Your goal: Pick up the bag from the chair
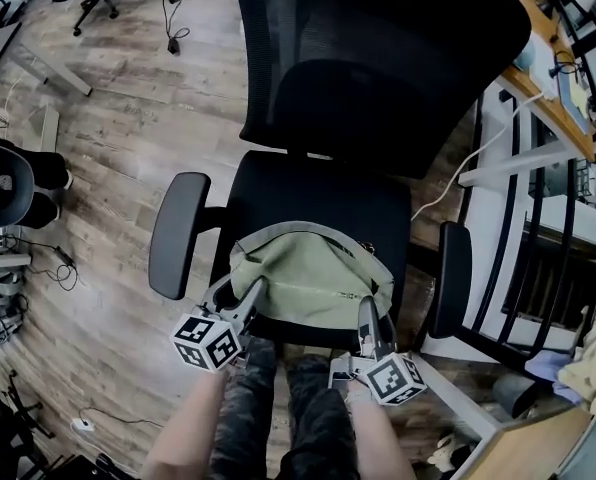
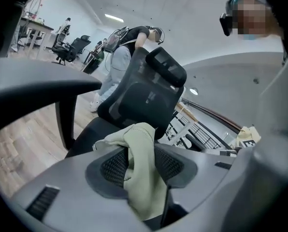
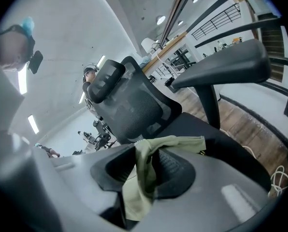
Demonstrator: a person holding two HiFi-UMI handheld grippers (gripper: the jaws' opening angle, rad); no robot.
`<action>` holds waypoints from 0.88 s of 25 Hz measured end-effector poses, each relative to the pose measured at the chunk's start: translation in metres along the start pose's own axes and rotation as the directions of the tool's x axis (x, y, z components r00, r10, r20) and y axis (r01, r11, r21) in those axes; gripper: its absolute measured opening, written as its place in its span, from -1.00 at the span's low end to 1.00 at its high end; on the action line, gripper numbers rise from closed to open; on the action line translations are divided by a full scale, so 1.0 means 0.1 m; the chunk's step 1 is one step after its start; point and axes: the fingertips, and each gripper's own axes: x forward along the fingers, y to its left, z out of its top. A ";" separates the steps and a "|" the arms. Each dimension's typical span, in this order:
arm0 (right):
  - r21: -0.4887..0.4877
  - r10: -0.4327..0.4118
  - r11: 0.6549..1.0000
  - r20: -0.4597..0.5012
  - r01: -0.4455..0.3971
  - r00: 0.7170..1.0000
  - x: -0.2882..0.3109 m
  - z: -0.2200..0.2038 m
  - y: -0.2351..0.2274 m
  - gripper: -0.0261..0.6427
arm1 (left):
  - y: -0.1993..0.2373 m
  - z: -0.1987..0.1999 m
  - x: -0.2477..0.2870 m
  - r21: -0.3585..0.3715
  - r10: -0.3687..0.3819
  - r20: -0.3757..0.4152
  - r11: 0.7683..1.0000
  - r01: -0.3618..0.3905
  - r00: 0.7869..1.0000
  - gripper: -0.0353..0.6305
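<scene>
A pale green cloth bag (image 1: pixel 313 273) lies on the seat of a black mesh office chair (image 1: pixel 373 98), near the seat's front edge. My left gripper (image 1: pixel 246 303) is shut on the bag's near left edge, and the green cloth (image 2: pixel 141 170) is pinched between its dark ribbed pads. At the bag's near right edge my right gripper (image 1: pixel 366 318) is likewise shut, with a fold of cloth (image 3: pixel 144 178) clamped between its pads. The bag's top rim arches up between the two grippers.
The chair's left armrest (image 1: pixel 176 233) and right armrest (image 1: pixel 451 278) flank the bag. A white desk frame with a cable (image 1: pixel 498 168) and a black railing (image 1: pixel 548 208) stand to the right. Other office chairs (image 1: pixel 8 183) stand on the wooden floor at the left. The person's legs are below the grippers.
</scene>
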 end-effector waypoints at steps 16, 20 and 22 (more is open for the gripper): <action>-0.093 0.198 0.976 -0.025 -0.199 0.980 -0.11 0.27 0.68 -0.62 | -0.52 0.42 -0.08 0.072 -0.082 0.035 0.994 0.079 0.996 -0.80; -0.087 0.207 0.974 -0.036 -0.209 0.978 -0.18 0.33 0.78 -0.63 | -0.65 0.50 -0.16 0.089 -0.086 0.044 0.993 0.081 0.995 -0.81; -0.088 0.210 0.973 -0.051 -0.214 0.976 -0.24 0.36 0.83 -0.63 | -0.72 0.54 -0.21 0.094 -0.081 0.048 0.993 0.076 0.996 -0.81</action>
